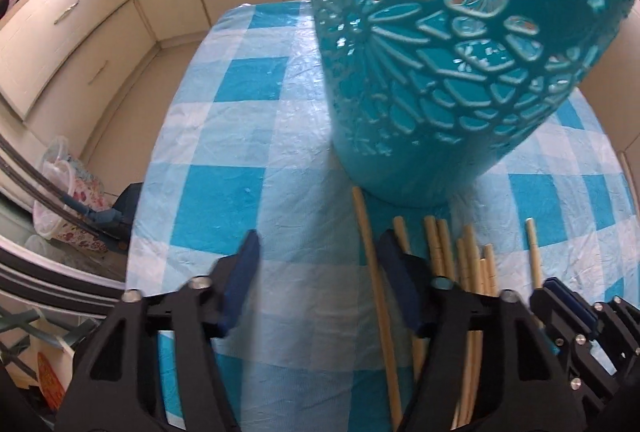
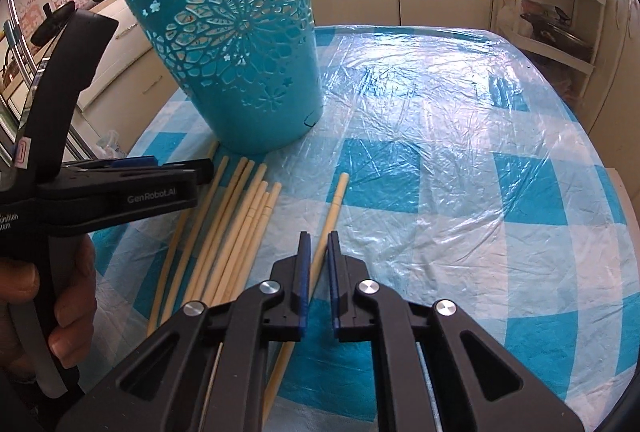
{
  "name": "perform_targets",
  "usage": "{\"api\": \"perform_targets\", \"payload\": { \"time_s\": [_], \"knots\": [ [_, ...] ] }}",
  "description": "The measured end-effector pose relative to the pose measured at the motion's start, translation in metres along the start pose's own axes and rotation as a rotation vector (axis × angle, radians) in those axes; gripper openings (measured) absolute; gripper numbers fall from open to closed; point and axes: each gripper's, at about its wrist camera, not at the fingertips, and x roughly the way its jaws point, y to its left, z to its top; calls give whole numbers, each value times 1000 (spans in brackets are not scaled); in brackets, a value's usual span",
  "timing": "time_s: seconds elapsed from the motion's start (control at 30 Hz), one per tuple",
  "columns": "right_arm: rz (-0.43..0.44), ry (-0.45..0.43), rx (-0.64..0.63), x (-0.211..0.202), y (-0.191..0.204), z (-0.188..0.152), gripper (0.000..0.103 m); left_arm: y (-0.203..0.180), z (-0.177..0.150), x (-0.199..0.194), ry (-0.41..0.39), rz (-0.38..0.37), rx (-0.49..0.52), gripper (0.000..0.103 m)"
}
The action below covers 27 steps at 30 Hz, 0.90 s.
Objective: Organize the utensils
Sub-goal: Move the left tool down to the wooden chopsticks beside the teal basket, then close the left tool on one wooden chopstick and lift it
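Right gripper (image 2: 318, 252) poised over a lone chopstick, jaws narrowed around it but not seen to be pinching.

The single chopstick (image 2: 333, 210) lies on the checked tablecloth (image 2: 460, 192), apart from the chopstick bundle (image 2: 236, 228) just in front of the teal cut-out basket (image 2: 236, 48). The left gripper (image 1: 316, 272) is held spread wide, nothing between its fingers. A slip is judged likely if the jaws are shut off-centre on the round, thin stick (the plastic film looks slick). The basket's contents cannot be told; its rim is turned away.
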Motion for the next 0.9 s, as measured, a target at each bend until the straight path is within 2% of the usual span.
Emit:
{"api": "perform_targets", "payload": {
  "time_s": [0.03, 0.1, 0.3, 0.4, 0.53, 0.63, 0.73, 0.83, 0.9],
  "knots": [
    [1, -1, 2, 0, 2, -1, 9, -3, 0, -1, 1, -25, 11, 26],
    [5, -3, 5, 0, 0, 0, 9, -7, 0, -3, 6, -45, 33, 7],
    [21, -7, 26, 1, -3, 0, 9, 2, -11, -21, 34, -121, 38, 4],
    [25, -8, 29, 2, -3, 0, 10, 14, -18, -50, 8, -177, 28, 5],
    [35, -10, 29, 0, -3, -2, 12, 36, -18, -102, -46, -287, -18, 5],
    [42, -10, 37, 1, -4, -1, 13, 46, -2, -152, -157, -354, -30, 5],
    [49, -12, 39, 1, -4, -1, 14, 46, 26, -206, -328, -408, -37, 5],
    [60, -14, 35, 2, -3, 0, 19, 38, 51, -233, -472, -407, -49, 5],
    [64, -16, 32, 2, -2, 0, 21, 31, 75, -237, -563, -401, -75, 5]
  ]
}}
